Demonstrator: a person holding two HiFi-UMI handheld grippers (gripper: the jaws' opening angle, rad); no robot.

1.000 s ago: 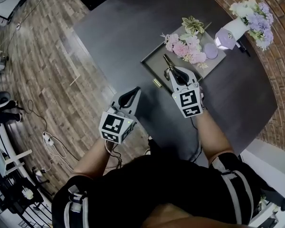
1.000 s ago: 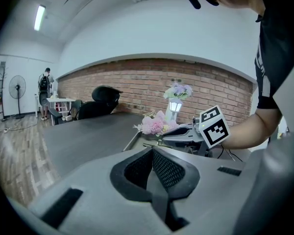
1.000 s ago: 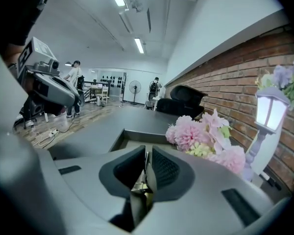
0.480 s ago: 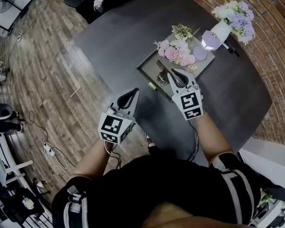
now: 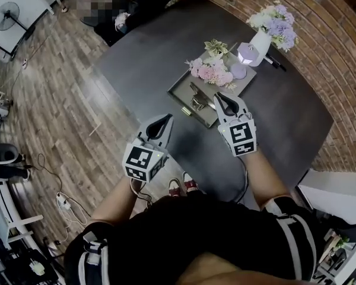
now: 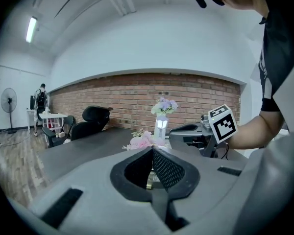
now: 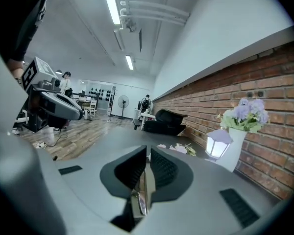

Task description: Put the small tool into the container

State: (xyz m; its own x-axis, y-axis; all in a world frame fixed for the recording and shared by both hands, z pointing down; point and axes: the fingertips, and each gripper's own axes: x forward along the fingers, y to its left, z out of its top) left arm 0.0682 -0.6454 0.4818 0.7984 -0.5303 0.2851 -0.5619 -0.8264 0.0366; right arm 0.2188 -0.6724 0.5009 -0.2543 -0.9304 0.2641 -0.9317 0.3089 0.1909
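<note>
Clamping small tool [image 7: 139, 199], right gripper [image 5: 223, 97], container [image 5: 179, 92] edge

A black short-sleeved top [image 5: 196, 236] is worn, with grey-and-white striped straps [image 5: 88, 255] at seven and four o'clock of the head view. The left gripper [image 5: 167, 119] and right gripper [image 5: 223, 98] are shelled in grey, with black ribbed pads [image 6: 169, 170]. Each is capped by a white cube [image 5: 143, 159] printed with black square markers, and a dark cable [image 5: 247, 180] is attached. Red shoes [image 5: 181, 186] are worn.
</note>
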